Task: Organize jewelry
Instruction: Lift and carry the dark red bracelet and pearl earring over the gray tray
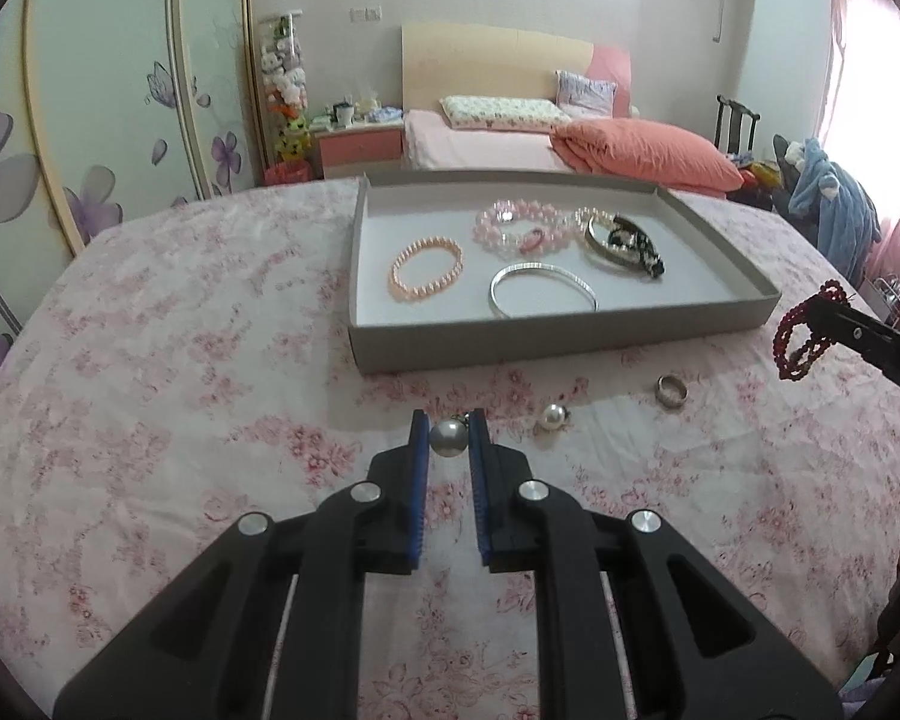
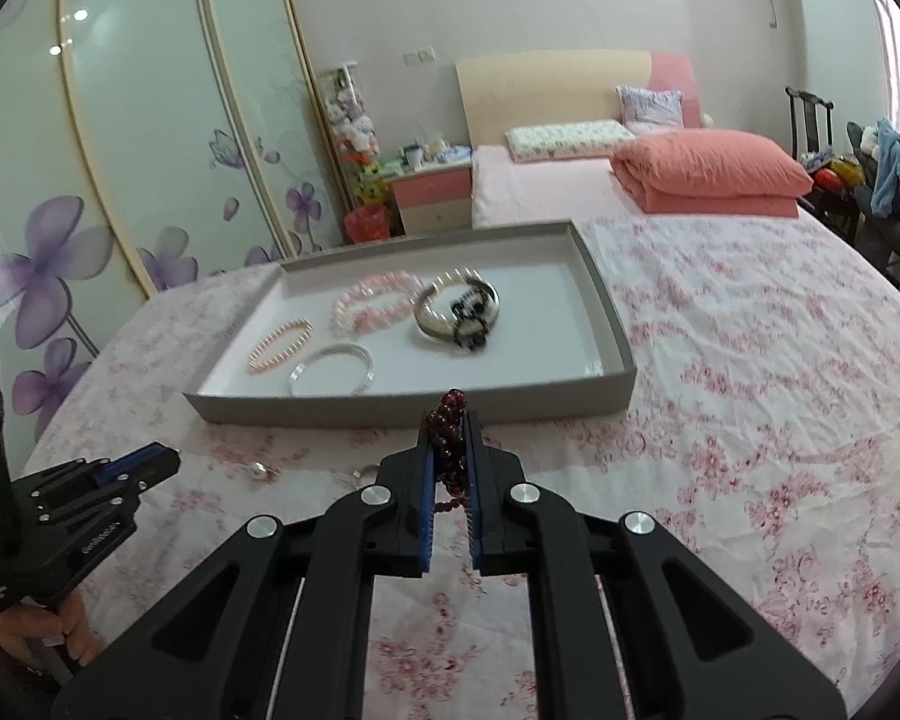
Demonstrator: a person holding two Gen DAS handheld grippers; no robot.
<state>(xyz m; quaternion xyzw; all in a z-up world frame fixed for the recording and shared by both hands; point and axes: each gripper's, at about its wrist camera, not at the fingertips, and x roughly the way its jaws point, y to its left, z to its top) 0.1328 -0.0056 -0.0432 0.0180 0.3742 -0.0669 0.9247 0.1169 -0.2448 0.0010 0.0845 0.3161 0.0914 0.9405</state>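
Note:
A grey tray [image 1: 570,348] [image 2: 402,405] lies on the floral cloth and holds a peach bead bracelet [image 1: 426,270], a pink bead bracelet [image 1: 519,228], a silver bangle [image 1: 543,297] and a dark bangle cluster [image 1: 624,240]. My left gripper [image 1: 448,432] is shut on a grey pearl earring [image 1: 448,438], just above the cloth. A white pearl earring [image 1: 553,418] and a ring [image 1: 671,390] lie to its right. My right gripper [image 2: 448,432] is shut on a dark red bead bracelet [image 2: 447,420] [image 1: 801,336], held before the tray's near edge.
The table has a pink floral cloth [image 1: 180,390]. Behind it stand a bed with an orange folded quilt [image 1: 642,156], a nightstand [image 1: 360,147] and a wardrobe with purple flowers [image 2: 60,276]. A chair with blue clothes [image 1: 834,204] is at the far right.

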